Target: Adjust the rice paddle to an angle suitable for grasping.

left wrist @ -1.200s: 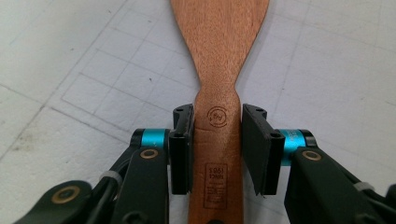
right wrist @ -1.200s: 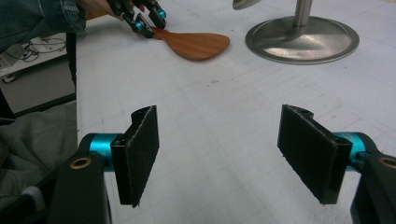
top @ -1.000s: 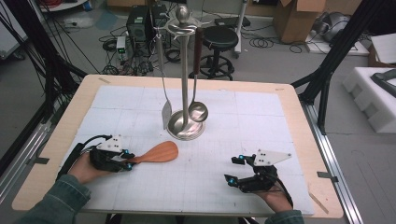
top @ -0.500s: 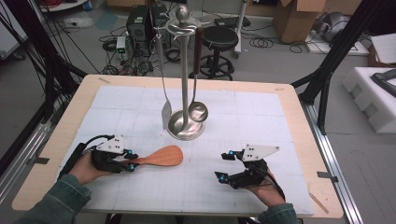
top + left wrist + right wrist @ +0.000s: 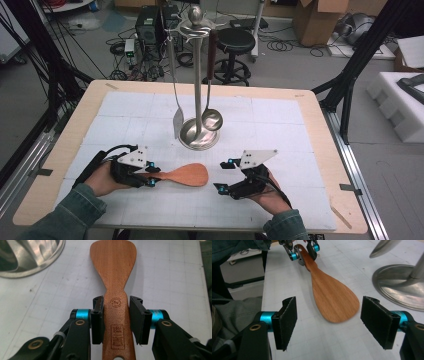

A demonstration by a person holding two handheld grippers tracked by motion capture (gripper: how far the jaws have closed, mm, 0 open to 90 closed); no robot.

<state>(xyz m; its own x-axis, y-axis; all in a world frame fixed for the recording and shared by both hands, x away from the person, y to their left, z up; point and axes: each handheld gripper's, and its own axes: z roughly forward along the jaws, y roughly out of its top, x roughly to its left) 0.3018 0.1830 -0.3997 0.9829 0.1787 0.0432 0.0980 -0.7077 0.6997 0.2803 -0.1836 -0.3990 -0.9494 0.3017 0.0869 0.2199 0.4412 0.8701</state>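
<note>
Left gripper [image 5: 150,175] jaws clamp the wooden spatula [image 5: 187,174] handle beside the utensil stand [image 5: 198,134]. Right gripper [image 5: 328,322] jaws gape empty around the blade; close squarely on it before the left lets go.

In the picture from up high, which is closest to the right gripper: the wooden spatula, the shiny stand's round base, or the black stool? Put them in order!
Measured from the right gripper:
1. Wooden spatula, just to its left on the table, held by the left gripper.
2. Stand's round base, farther back, mid-table.
3. Black stool, on the floor beyond the table.
</note>
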